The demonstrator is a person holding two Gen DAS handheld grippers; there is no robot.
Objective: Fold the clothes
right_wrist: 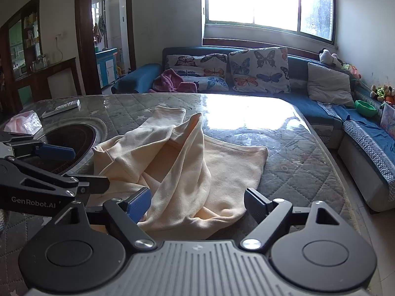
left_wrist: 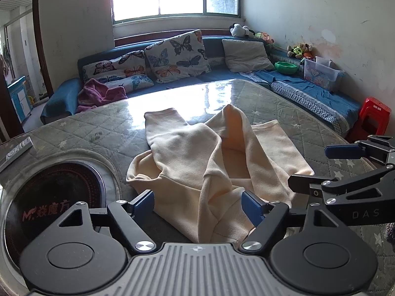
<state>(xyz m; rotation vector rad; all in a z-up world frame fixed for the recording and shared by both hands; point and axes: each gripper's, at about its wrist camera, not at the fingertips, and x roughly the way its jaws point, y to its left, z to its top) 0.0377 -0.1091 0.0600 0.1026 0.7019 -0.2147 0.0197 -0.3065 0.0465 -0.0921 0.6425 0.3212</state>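
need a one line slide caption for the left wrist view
Open left gripper over a crumpled cream garment on the quilted table, right gripper alongside.

Cream garment (left_wrist: 212, 162) crumpled, bunched on quilted table (left_wrist: 284, 103).

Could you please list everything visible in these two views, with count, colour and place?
garment: one, cream, crumpled mid-table
table: one, grey quilted cover under glossy sheet
cooktop: one, black, round, set into table beside garment
sofa: one, blue, along walls
butterfly cushions: three, white patterned, on sofa
plain cushion: one, beige, on sofa
towel: one, purple, on sofa
bowl: one, green, on sofa
stool: one, red, beside sofa
left tool: open, garment between fingers
right tool: open over garment
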